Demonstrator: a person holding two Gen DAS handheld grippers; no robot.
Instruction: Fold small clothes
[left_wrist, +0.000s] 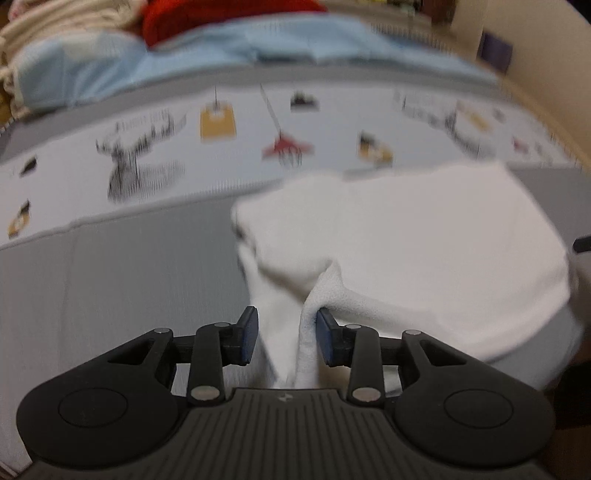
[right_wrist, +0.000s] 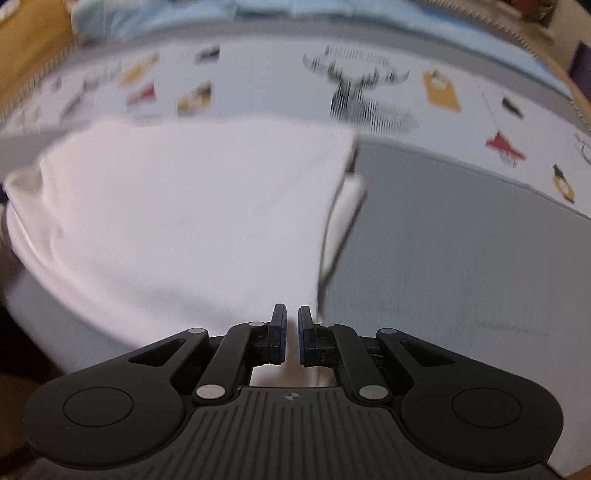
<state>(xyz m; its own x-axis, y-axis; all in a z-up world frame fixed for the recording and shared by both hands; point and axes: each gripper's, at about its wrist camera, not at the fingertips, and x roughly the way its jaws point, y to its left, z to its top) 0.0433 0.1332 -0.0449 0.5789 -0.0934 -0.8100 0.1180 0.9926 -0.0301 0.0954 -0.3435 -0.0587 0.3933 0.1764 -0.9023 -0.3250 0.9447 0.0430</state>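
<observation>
Left gripper (left_wrist: 284, 334) parted, ridge of white garment (left_wrist: 406, 236) loose between pads (apparently let go after a fold). Right gripper (right_wrist: 291, 334) nearly closed, pinching the near hem. Garment half-folded on grey mat (left_wrist: 129, 280).

white garment (left_wrist: 424, 236) lies folded on the grey mat (one rumpled corner lifted near the camera).
</observation>
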